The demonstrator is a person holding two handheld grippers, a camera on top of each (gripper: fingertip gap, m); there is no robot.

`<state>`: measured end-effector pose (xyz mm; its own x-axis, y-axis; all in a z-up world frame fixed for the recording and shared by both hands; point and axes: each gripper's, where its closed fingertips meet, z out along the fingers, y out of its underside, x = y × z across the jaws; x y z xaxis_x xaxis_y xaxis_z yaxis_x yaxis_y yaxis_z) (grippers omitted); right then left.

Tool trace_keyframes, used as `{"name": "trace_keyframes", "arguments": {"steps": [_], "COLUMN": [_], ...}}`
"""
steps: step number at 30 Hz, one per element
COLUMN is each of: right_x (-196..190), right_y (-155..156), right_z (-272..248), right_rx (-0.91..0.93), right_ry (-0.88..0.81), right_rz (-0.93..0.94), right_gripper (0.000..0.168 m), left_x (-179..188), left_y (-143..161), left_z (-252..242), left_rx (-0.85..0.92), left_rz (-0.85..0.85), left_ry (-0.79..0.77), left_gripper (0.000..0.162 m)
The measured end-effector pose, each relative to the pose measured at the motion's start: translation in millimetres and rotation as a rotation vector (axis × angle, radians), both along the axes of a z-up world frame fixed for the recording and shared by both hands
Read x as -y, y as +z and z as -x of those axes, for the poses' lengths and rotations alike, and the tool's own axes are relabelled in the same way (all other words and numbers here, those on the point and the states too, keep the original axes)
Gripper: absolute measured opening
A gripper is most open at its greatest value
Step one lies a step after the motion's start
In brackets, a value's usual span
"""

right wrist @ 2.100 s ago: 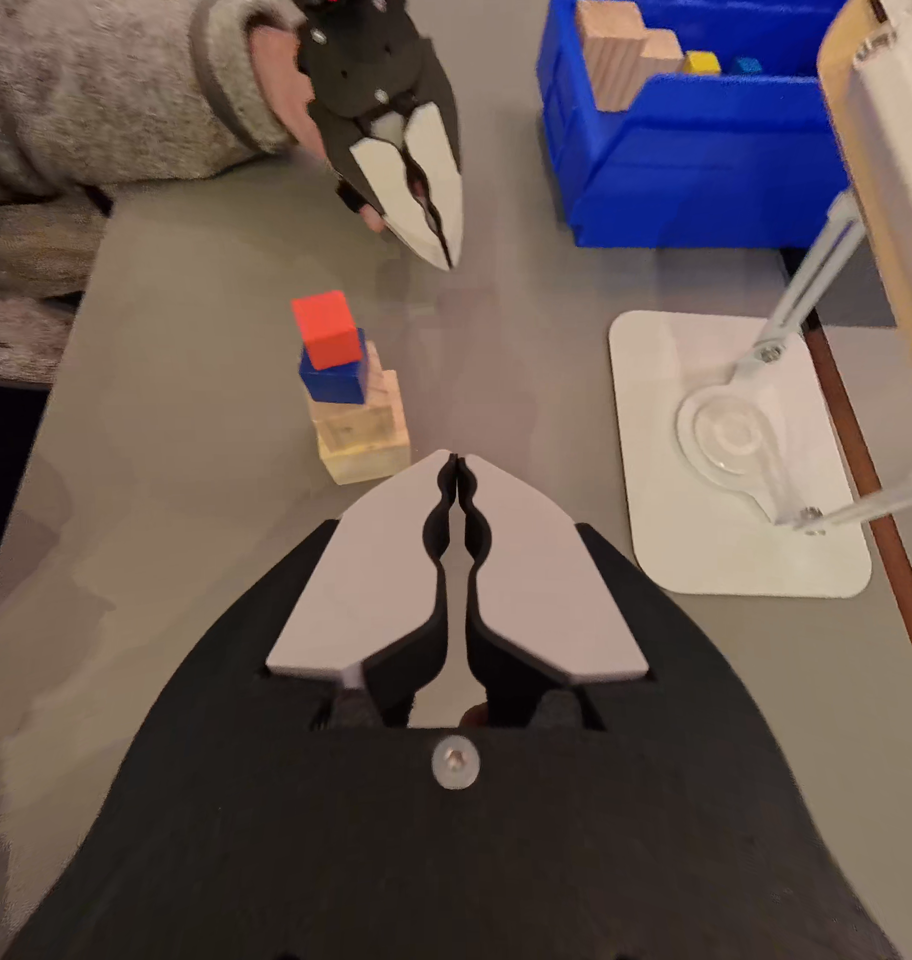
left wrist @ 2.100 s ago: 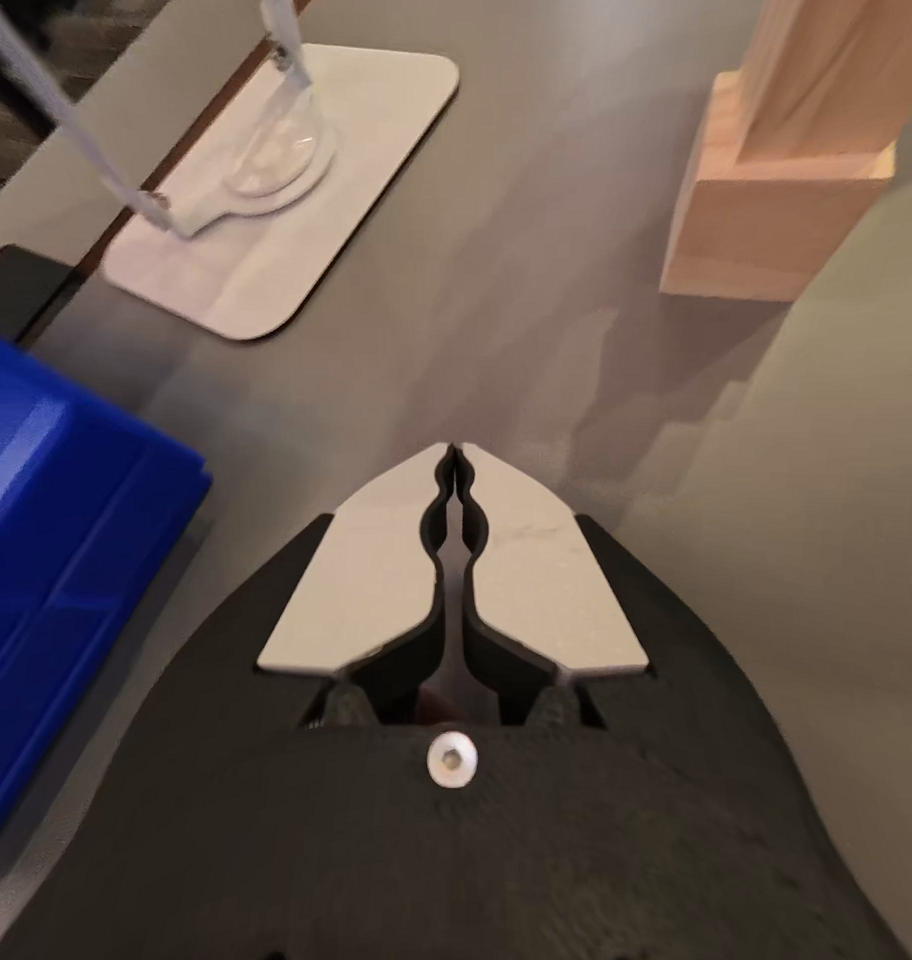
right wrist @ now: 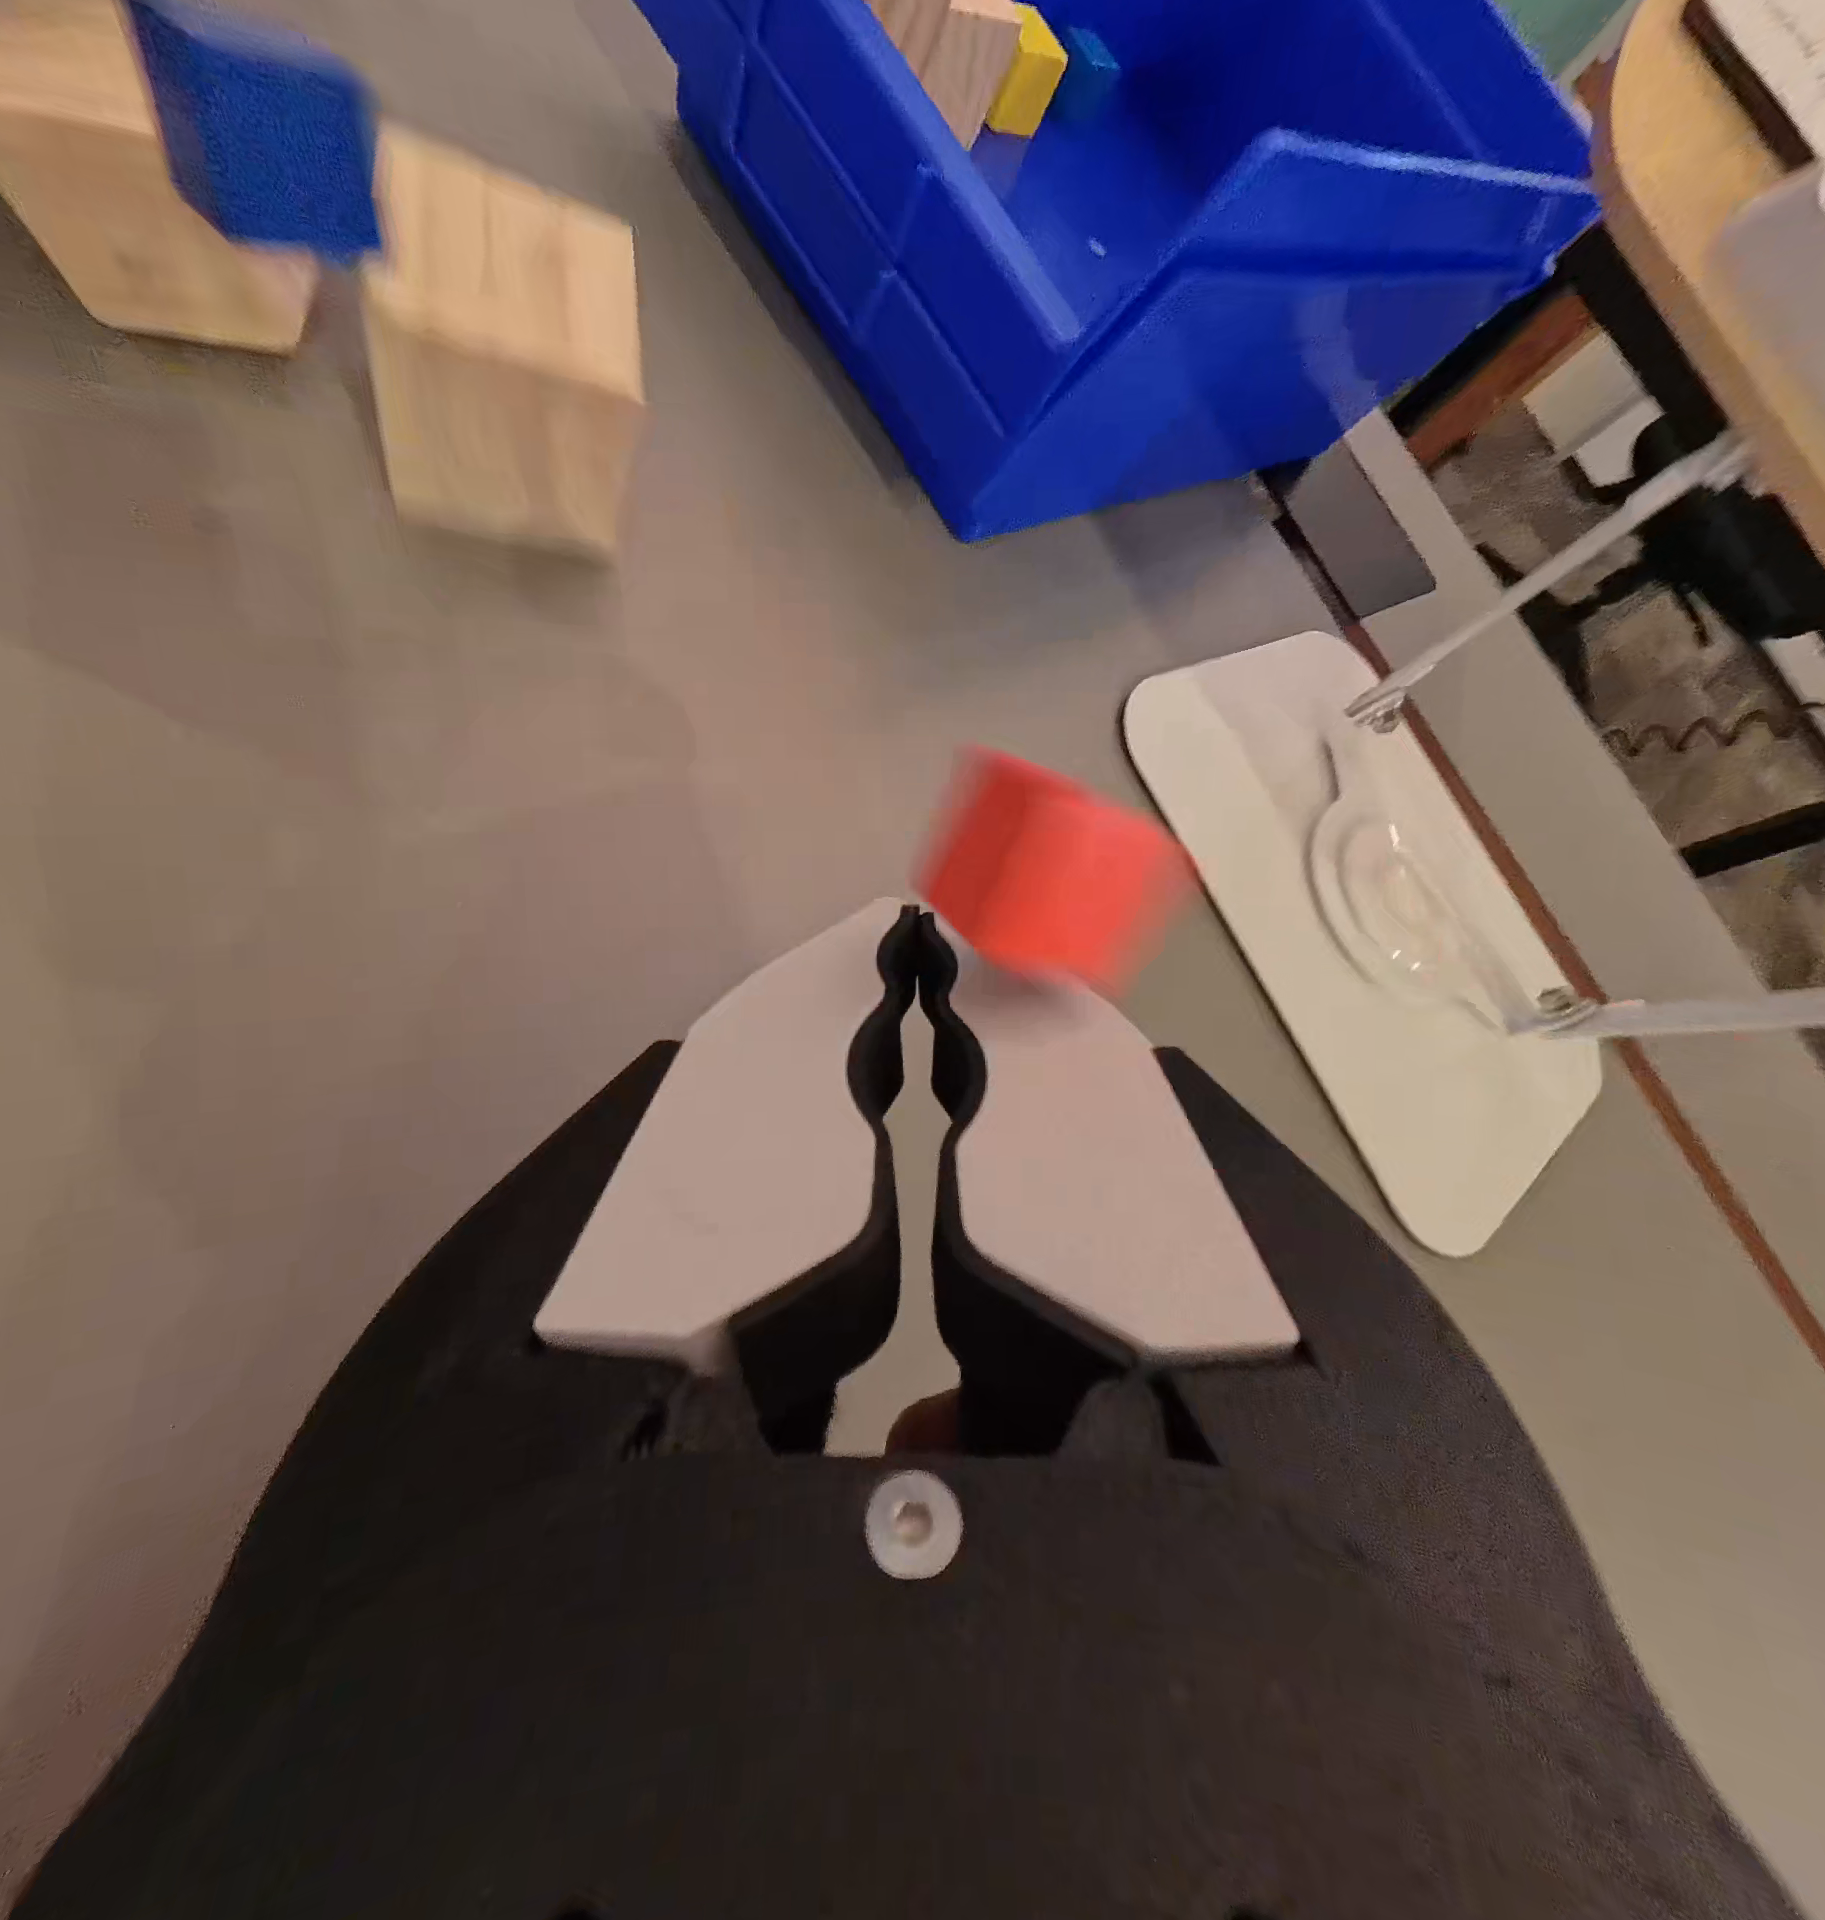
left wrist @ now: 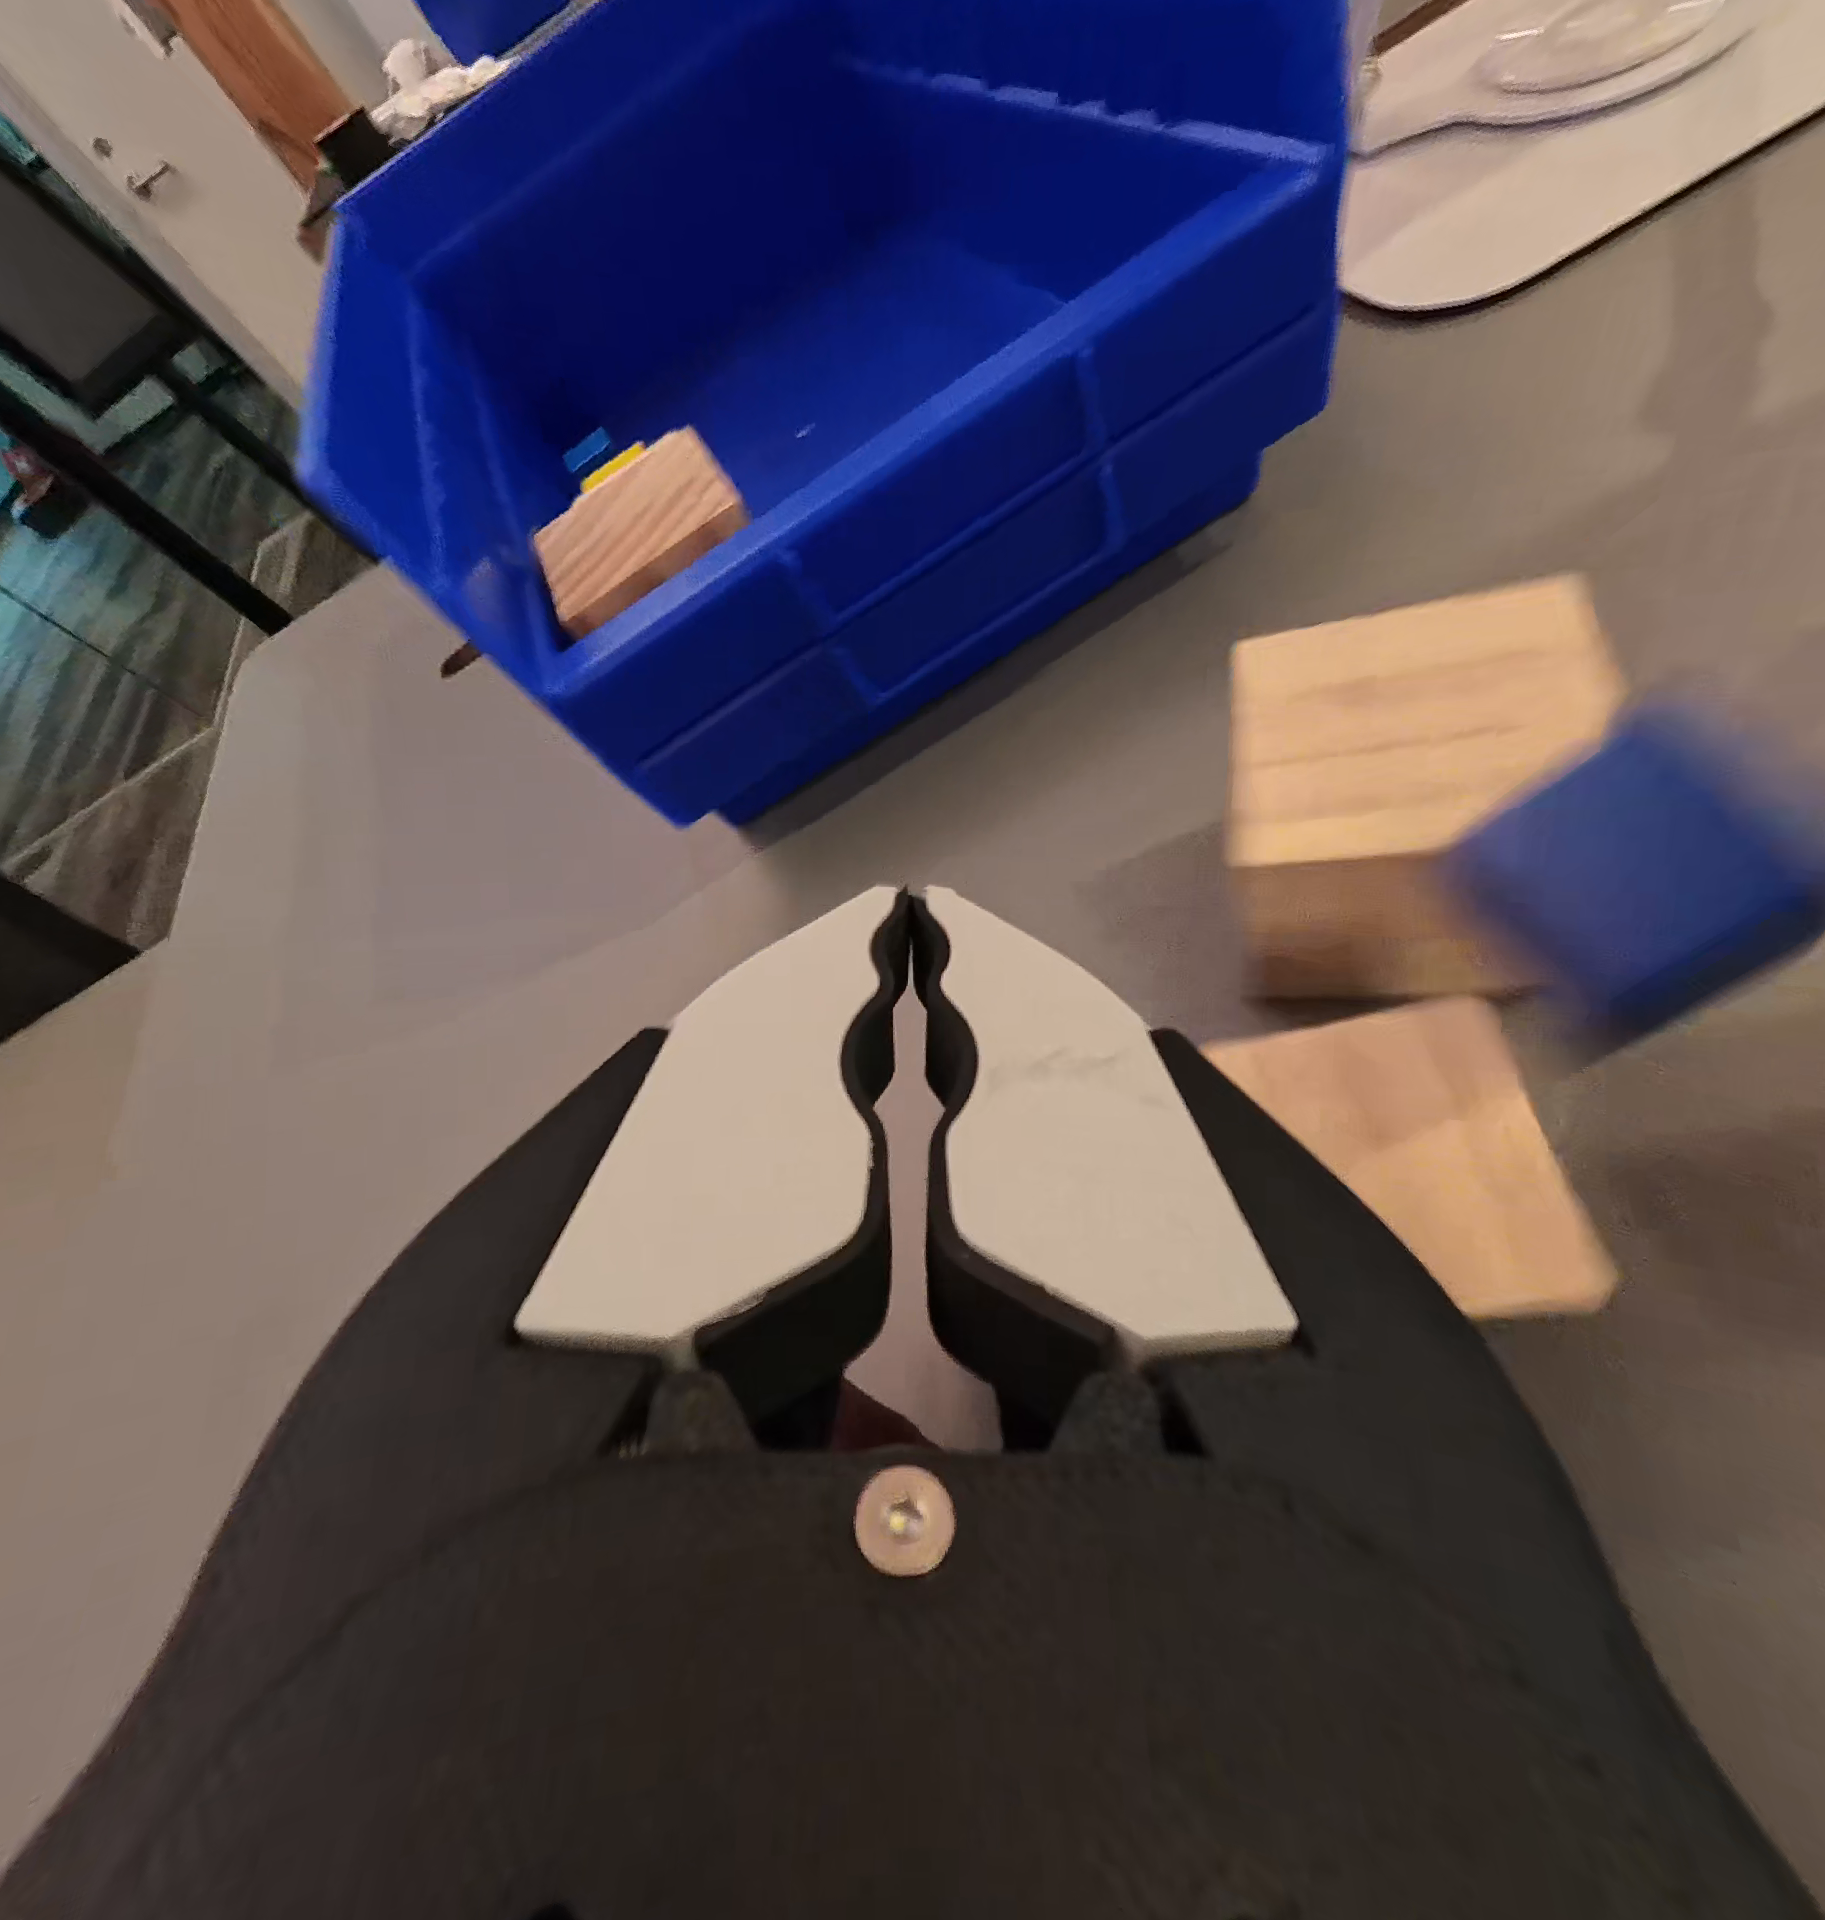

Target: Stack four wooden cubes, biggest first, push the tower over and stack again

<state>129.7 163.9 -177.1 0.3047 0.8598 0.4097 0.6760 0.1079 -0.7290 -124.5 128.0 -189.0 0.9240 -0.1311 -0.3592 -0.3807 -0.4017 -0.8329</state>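
Note:
The tower is down. In the left wrist view two plain wooden cubes lie apart on the grey table, one farther [left wrist: 1407, 769] and one nearer [left wrist: 1407, 1153], with a blurred blue cube [left wrist: 1646, 873] tumbling between them. My left gripper [left wrist: 906, 906] is shut and empty, left of these cubes. In the right wrist view a blurred red cube [right wrist: 1053, 873] is just past and right of my shut, empty right gripper [right wrist: 910, 914]. The wooden cubes [right wrist: 503, 364] [right wrist: 108, 197] and the blue cube [right wrist: 264, 135] are at the far left there.
A blue bin [left wrist: 991, 644] [right wrist: 1147, 343] stands on the table and holds a wooden block [left wrist: 638, 530], a small yellow cube [right wrist: 1027, 73] and a small blue one. A white mat [right wrist: 1251, 1039] with a clear stand lies at the right, near the table edge. My hands' fingertips stand some 25 cm from each other.
The four-cube tower has fallen: the red and blue cubes are off the wooden ones and blurred with motion. Both grippers have swung to new positions and stay shut.

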Motion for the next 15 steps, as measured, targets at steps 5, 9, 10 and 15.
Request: {"name": "trace_keyframes", "arguments": {"steps": [5, 9, 10, 15], "right_x": [5.8, -1.5, -1.5, -1.1], "right_y": [-7.7, -18.5, -20.8, -31.3], "right_z": [-26.9, -37.8, -39.3, -45.5], "right_rx": [-0.023, 0.001, 0.003, 0.041], "right_ry": [0.054, 0.078, 0.089, 0.117], "right_rz": [0.072, 0.081, 0.09, 0.068], "right_gripper": [0.0, 0.0, 0.0, 0.0], "left_x": [8.0, 13.0, 13.9, 16.9], "left_y": [7.0, 14.8, 15.8, 13.5], "left_z": [24.4, 37.8, 40.8, 49.0], "left_rx": [0.109, 0.162, 0.168, 0.147], "left_rz": [-0.051, -0.099, -0.106, -0.095], "left_ry": [0.013, 0.033, 0.04, 0.064], "left_gripper": [0.0, 0.0, 0.0, 0.0]}}
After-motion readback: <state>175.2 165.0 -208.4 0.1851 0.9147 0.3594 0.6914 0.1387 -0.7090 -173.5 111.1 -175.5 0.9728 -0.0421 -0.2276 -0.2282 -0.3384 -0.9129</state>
